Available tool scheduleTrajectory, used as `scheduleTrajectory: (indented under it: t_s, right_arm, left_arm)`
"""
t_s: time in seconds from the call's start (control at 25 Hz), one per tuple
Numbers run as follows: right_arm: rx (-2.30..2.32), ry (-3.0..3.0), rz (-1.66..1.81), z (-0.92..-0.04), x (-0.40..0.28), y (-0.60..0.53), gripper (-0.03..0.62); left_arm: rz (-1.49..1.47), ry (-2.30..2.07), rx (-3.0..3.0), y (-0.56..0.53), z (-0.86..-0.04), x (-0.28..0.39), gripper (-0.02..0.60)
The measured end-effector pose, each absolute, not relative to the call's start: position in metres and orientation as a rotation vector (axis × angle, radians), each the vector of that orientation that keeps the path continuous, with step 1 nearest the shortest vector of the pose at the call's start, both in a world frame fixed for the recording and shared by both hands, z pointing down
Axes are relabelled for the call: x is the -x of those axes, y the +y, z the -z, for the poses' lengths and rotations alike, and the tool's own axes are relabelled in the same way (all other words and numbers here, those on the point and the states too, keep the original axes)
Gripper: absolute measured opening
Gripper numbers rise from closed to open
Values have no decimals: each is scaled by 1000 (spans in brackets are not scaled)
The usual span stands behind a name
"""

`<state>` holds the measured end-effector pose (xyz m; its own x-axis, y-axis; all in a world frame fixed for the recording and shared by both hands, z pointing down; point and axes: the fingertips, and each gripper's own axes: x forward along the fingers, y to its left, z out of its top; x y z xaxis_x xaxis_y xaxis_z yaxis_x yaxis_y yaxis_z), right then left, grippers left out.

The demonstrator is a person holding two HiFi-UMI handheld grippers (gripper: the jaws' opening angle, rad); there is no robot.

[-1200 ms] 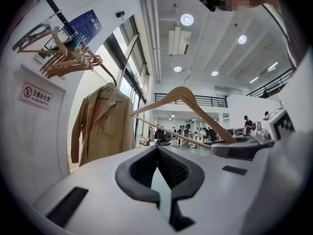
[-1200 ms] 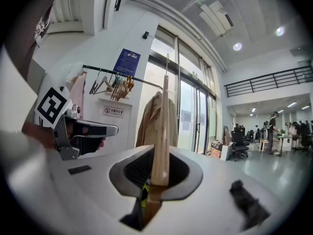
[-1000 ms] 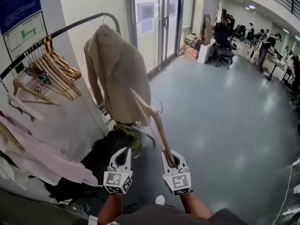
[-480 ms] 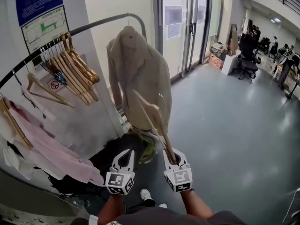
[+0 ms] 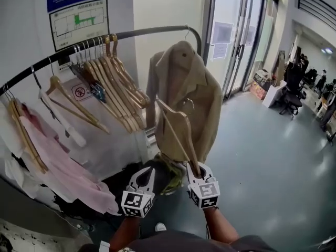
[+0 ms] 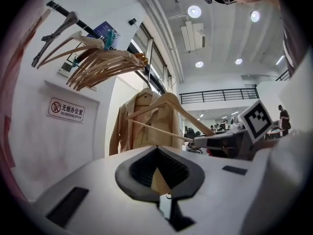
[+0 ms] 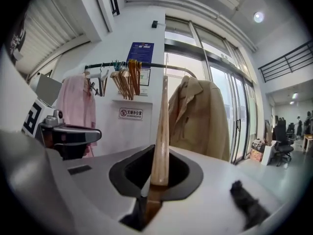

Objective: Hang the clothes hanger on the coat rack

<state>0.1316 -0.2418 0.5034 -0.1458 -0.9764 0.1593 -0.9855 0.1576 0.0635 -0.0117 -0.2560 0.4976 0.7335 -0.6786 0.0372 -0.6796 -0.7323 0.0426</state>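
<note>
With the right gripper (image 5: 195, 168) clamped on the hanger (image 7: 160, 131) and the left gripper (image 5: 148, 170) closed empty, we raise it hook-first over the rail (image 5: 152, 32).

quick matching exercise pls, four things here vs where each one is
Things:
1. coat
2. pink garment
3. lone hanger
4. no-smoking sign

Places, as the head view shows them:
a. in the right gripper
b. on the wall
c. right end of the rail
d. left part of the rail

Pairs: 1-c, 2-d, 3-a, 4-b
</note>
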Motion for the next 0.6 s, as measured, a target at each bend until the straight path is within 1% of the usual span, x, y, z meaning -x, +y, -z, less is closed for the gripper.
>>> scheduleTrajectory:
  t_s: [0.28,0.6]
  right_arm:
    - [-1889,-2310,-84,-470,-121,-312,44]
    - [-1795,-2418,40,-392,-112,-391,44]
  left_arm:
    - [1,-1252,-2802,-284,-499,53,2]
    - [-3,-1409,-2728,-303,-503,77,2]
